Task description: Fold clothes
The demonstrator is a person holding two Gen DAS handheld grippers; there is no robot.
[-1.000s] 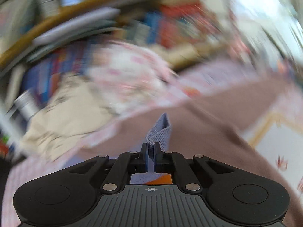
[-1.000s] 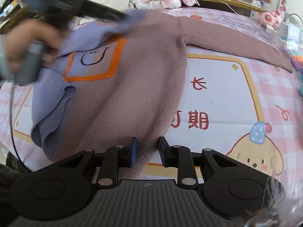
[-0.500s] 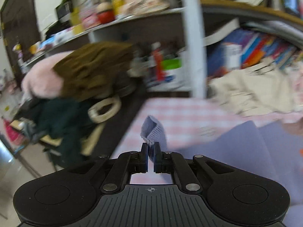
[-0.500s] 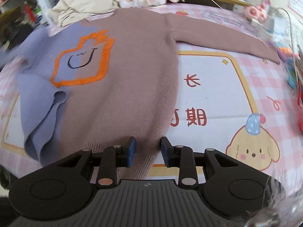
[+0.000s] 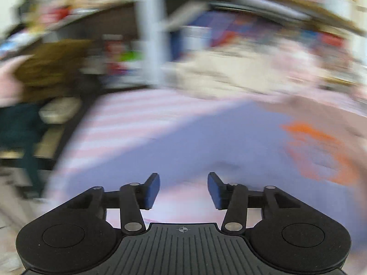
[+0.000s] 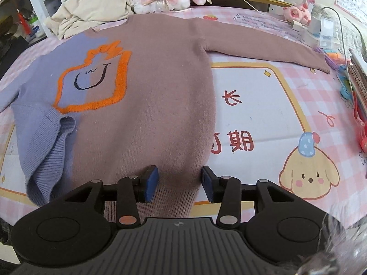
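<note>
The sweater (image 6: 146, 119) is soft matt knit with ribbed hems and a fuzzy orange patch (image 6: 121, 78); the pink checked cover (image 6: 286, 96) under it looks smooth.

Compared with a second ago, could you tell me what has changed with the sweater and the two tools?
The left tool pulled the purple sleeve out sideways and released it; its jaws are opening, empty. The right tool is also opening, over the sweater hem. The brown sleeve stayed spread on the pink mat.
</note>
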